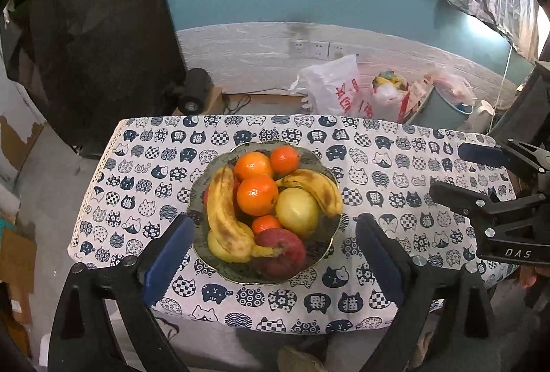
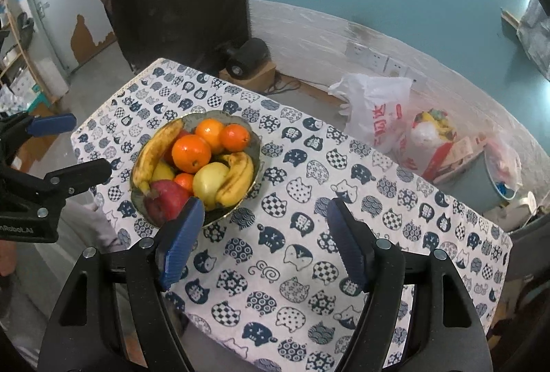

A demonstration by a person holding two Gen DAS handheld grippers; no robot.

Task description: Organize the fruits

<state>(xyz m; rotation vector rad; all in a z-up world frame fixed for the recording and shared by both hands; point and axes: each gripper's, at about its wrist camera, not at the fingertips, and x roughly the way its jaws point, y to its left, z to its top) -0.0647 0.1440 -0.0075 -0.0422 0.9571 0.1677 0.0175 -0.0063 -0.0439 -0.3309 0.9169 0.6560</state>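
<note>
All the fruit sits heaped in the bowl [image 1: 330, 236] at the worktop's [image 1: 395, 196] left-middle. Both the left tool [image 1: 275, 255] and right tool [image 2: 264, 243] hang above, jaws apart and empty. Judging by this, lift both clear gently, without nudging the pile

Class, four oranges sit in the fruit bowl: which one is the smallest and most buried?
The small orange, wedged low between the red apple and the yellow apple. The other three are bigger and sit on top of the pile.
</note>
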